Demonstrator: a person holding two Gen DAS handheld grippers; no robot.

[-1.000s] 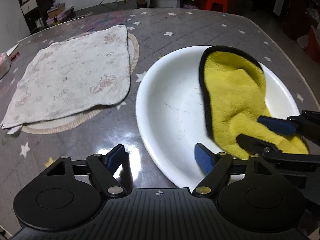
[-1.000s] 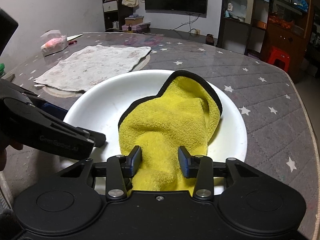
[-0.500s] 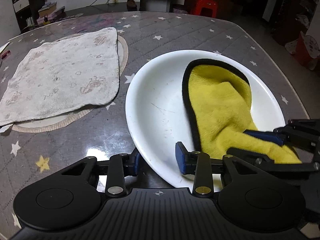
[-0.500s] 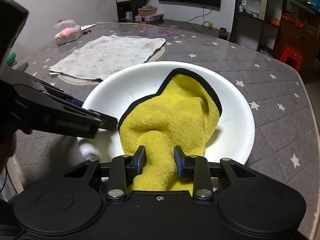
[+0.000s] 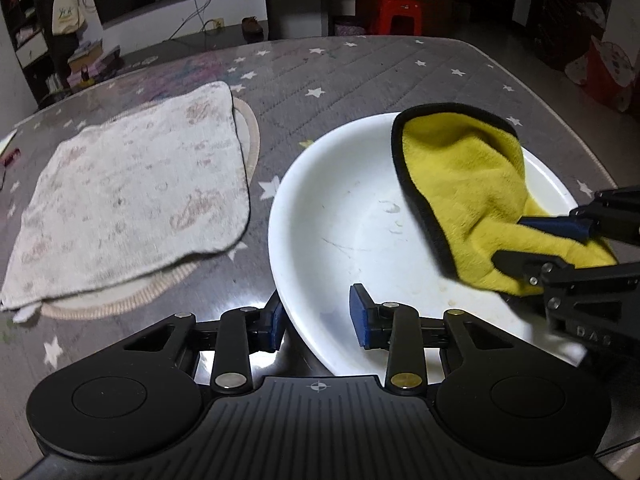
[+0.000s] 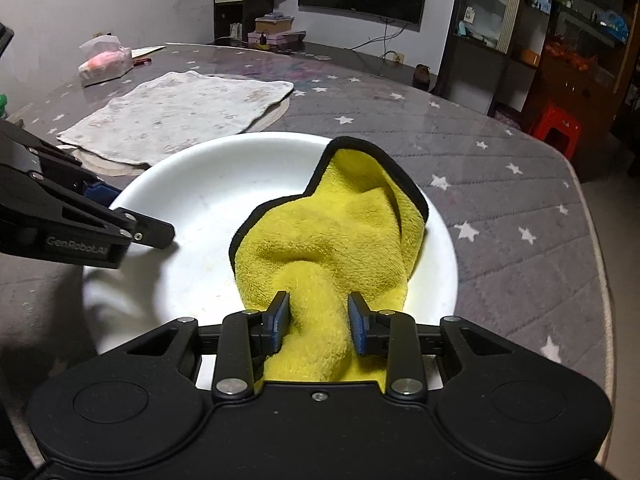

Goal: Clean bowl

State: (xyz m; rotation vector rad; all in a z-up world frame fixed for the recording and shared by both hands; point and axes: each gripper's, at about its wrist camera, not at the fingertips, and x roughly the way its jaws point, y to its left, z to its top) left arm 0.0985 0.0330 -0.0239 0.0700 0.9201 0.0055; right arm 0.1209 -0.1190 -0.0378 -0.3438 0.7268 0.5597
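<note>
A wide white bowl (image 5: 344, 216) sits on the grey star-patterned table; it also shows in the right wrist view (image 6: 208, 200). My left gripper (image 5: 316, 314) is shut on the bowl's near rim, one finger outside and one inside. A yellow cloth with black edging (image 5: 460, 176) lies in the bowl's right half. My right gripper (image 6: 320, 322) is shut on the bunched near end of the yellow cloth (image 6: 332, 236). The right gripper's fingers (image 5: 556, 226) enter the left wrist view from the right, and the left gripper's fingers (image 6: 132, 232) enter the right wrist view from the left.
A pale patterned towel (image 5: 128, 200) lies over a round woven mat (image 5: 248, 140) left of the bowl. A tissue pack (image 6: 104, 64) sits at the far left of the table. The table's edge (image 6: 600, 280) runs close on the right. A red stool (image 5: 400, 12) stands beyond.
My left gripper has closed from wide open onto the bowl's near rim. The yellow cloth has shifted a little in the bowl under my right gripper.
</note>
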